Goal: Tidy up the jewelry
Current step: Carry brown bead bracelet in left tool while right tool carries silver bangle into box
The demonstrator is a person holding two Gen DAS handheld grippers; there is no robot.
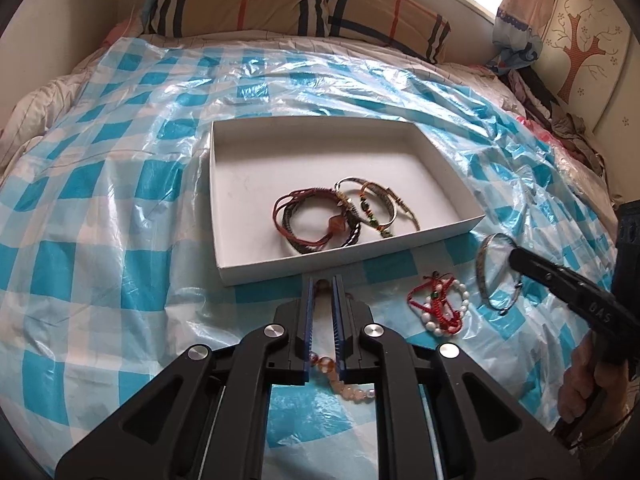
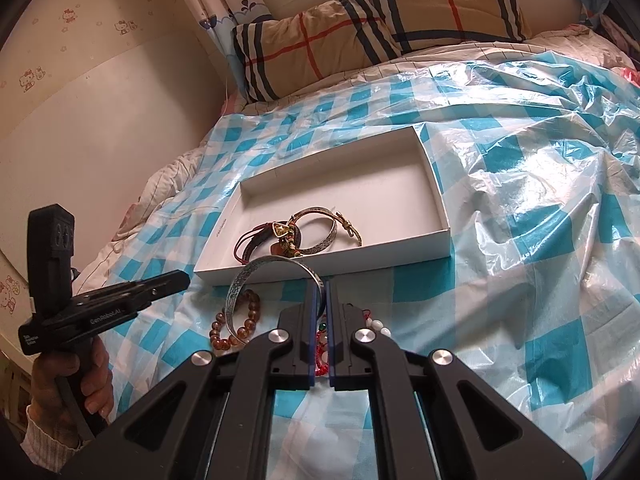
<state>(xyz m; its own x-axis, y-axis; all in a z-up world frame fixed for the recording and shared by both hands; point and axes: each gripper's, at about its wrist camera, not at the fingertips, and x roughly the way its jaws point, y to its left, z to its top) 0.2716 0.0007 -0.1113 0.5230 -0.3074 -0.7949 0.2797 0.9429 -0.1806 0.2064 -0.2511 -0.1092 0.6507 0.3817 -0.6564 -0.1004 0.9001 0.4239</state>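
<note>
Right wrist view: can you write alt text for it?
The right gripper is shut on an engraved silver bangle, held just before a shallow white cardboard box containing several bracelets. Below lie an amber bead bracelet on blue-checked plastic sheeting; the left gripper is alongside.

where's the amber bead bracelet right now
The amber bead bracelet lies on the blue checked plastic sheet, just before the white cardboard tray, between the left hand-held gripper fingers.

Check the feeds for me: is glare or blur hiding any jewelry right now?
Left wrist view: glare streaks the checkered plastic sheet behind the white box; the window is blown out; bracelets in the box stay sharp. Right wrist view: strong sheen on the sheet at right, fisheye bending at the edges, but the silver bangle in the right gripper reads clearly.
</note>
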